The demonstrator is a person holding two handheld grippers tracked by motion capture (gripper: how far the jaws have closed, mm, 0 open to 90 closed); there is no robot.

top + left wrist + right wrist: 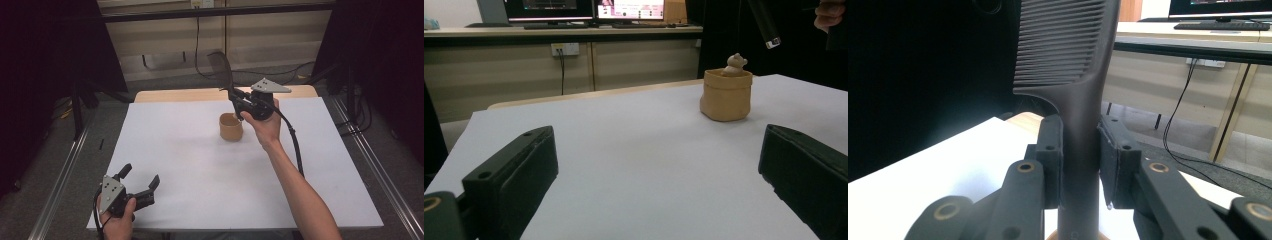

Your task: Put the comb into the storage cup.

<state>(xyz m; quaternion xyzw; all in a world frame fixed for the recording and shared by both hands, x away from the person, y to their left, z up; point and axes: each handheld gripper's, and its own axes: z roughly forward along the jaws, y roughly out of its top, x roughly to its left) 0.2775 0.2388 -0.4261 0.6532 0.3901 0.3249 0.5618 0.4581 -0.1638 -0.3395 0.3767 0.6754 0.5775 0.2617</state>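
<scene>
Comb [1073, 65] upright above the tan pot [231, 127], its handle clamped in the right gripper [1081, 165]; left gripper [140, 181] rests at the table's [200, 165] near corner, jaws wide, nothing between.

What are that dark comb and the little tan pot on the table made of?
The comb, clamped in the right gripper, looks like dark moulded plastic, matt, with fine, even teeth. The tan pot has soft, slightly uneven walls and a dull surface, so perhaps clay or kraft paper; hard to tell which.
</scene>
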